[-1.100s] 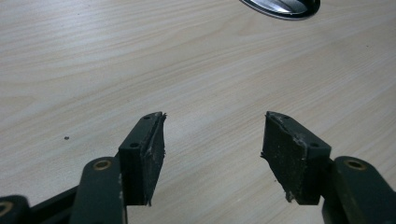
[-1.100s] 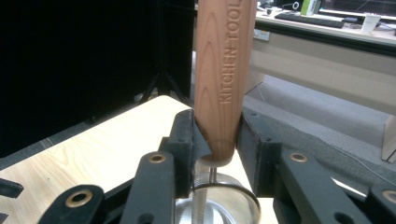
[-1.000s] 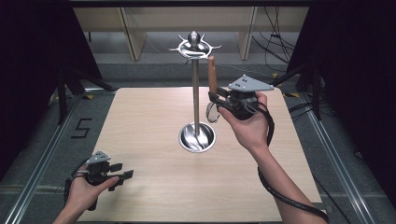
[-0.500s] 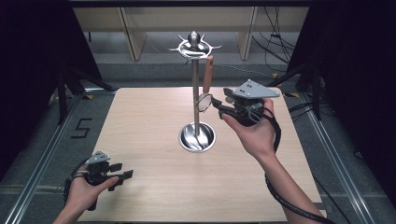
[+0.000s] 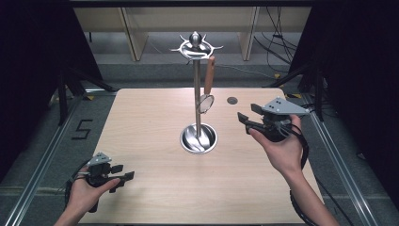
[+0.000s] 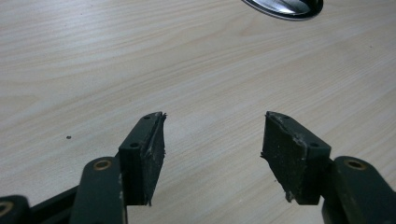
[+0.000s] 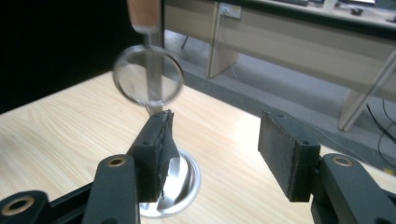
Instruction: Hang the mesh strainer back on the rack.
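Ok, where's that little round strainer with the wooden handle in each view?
High view: the strainer hangs from the stand, centre top.
Left gripper view: not in it.
Right gripper view: strainer upper left, above the near jaw.
Shared landmark: the stand's round metal base.

A dark round mark (image 5: 232, 100) sits on the wooden table (image 5: 141, 122); cables (image 5: 277, 52) trail behind on the floor (image 5: 155, 52).

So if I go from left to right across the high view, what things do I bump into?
Left tongs → metal stand with its round base → hanging strainer → dark spot on the table → right tongs.
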